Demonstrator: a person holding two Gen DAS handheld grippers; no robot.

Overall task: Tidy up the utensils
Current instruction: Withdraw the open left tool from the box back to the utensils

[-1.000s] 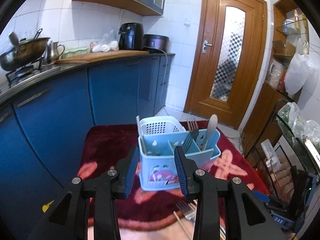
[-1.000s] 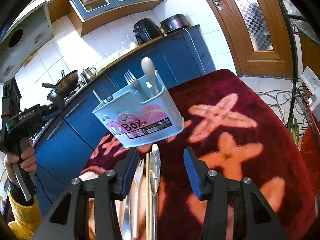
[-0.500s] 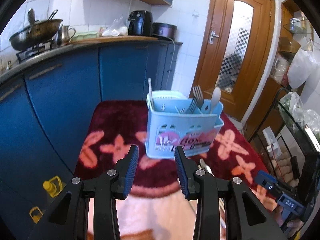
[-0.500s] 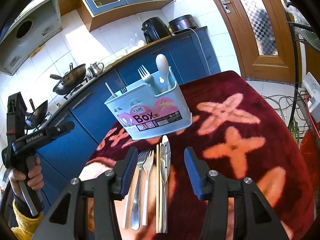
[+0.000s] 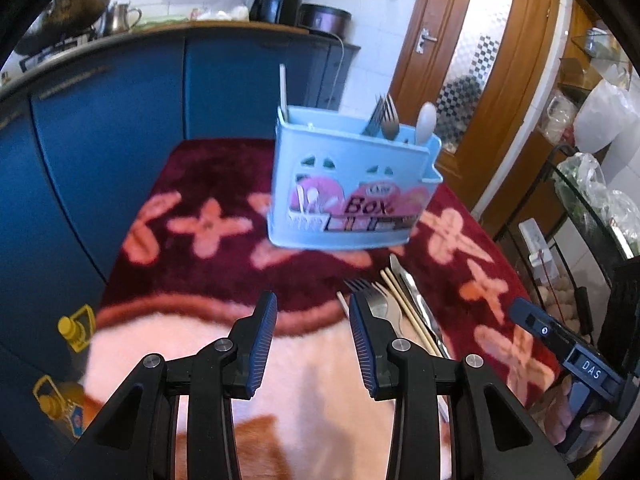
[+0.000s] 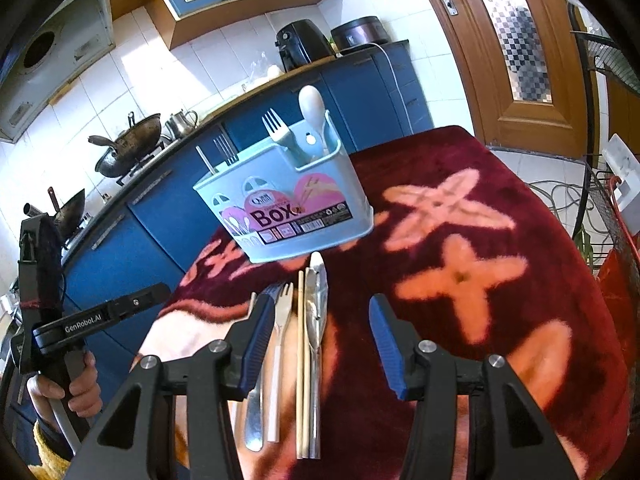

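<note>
A light blue utensil holder (image 5: 348, 188) (image 6: 292, 212) marked "Box" stands on the red flowered blanket (image 5: 200, 184) (image 6: 500, 264). It holds forks (image 5: 383, 118) (image 6: 276, 128), a white spoon (image 5: 425, 120) (image 6: 312, 108) and a thin stick. In front of it lie forks (image 6: 282, 320) (image 5: 374, 296), chopsticks (image 6: 301, 360) (image 5: 404, 304) and a metal utensil (image 6: 317, 300). My left gripper (image 5: 313, 314) is open and empty, left of the loose utensils. My right gripper (image 6: 317, 320) is open, above the loose utensils with its fingers either side of them.
Blue kitchen cabinets (image 5: 120, 120) run along the left with a wok (image 6: 132, 152), a kettle and appliances on the counter. A wooden door (image 5: 472, 80) is behind. A wire rack (image 5: 580, 240) with bags stands at the right. Yellow bottles (image 5: 76, 328) sit on the floor.
My left gripper has pulled back and dropped lower, so the holder looks taller and the loose utensils come into its view. My right gripper has drawn back slightly over the loose utensils.
</note>
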